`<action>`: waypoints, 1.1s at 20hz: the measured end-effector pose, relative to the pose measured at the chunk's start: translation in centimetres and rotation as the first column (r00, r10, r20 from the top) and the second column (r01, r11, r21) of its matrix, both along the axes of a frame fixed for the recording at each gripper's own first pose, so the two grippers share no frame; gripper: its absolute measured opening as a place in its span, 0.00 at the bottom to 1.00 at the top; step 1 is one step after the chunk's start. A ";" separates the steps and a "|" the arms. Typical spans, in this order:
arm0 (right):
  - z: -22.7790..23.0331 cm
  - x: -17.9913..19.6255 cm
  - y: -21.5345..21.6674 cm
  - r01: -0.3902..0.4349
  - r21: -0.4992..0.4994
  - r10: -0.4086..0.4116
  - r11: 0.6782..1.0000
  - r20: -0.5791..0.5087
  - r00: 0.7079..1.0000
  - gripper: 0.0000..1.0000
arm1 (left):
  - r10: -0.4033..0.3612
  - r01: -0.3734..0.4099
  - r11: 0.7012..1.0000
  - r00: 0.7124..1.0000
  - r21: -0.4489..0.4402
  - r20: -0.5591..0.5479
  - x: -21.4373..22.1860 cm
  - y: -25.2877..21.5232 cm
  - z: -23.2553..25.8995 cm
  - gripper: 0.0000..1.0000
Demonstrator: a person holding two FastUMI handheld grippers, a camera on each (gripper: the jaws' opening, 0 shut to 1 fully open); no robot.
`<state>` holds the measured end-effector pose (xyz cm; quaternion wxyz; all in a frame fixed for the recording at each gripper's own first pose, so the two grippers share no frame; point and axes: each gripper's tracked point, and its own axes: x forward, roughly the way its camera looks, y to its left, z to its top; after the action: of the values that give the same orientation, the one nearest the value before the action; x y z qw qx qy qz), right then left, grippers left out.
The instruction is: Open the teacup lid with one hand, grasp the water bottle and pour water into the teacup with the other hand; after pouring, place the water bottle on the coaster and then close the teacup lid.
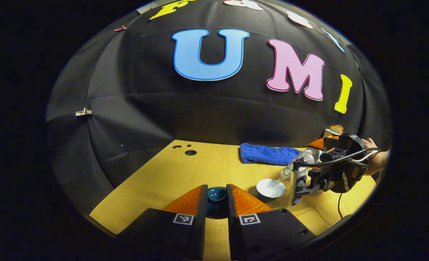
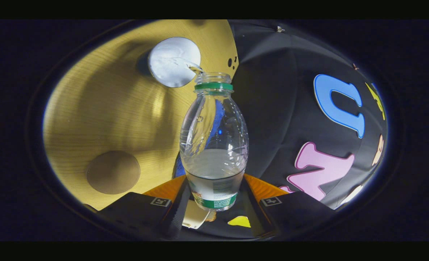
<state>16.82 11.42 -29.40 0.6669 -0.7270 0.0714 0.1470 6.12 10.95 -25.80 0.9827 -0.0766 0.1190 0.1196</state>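
My left gripper is shut on the dark teal teacup lid and holds it just above the wooden table, left of the teacup. The teacup stands open with a white inside. In the right gripper view my right gripper is shut on the clear water bottle, which has a green neck ring and no cap. The bottle is tilted, and a thin stream of water runs from its mouth into the teacup. The left gripper view shows the right gripper and the tilted bottle just right of the cup.
A round brown coaster lies on the table some way from the cup. A folded blue towel lies at the back by the cloth wall. A hand holds the right gripper. Small holes mark the table's far left corner.
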 end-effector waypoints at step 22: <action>1.9 0.4 0.9 -0.154 -0.132 0.174 0.979 0.149 0.973 0.75 | 0.008 -0.008 1.000 1.000 -0.003 0.006 -0.7 0.0 -0.5 0.31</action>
<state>17.21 12.32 -27.49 0.6114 -0.7784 -0.0339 0.1384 5.44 11.00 -26.30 0.9824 -0.0789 0.1160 0.1232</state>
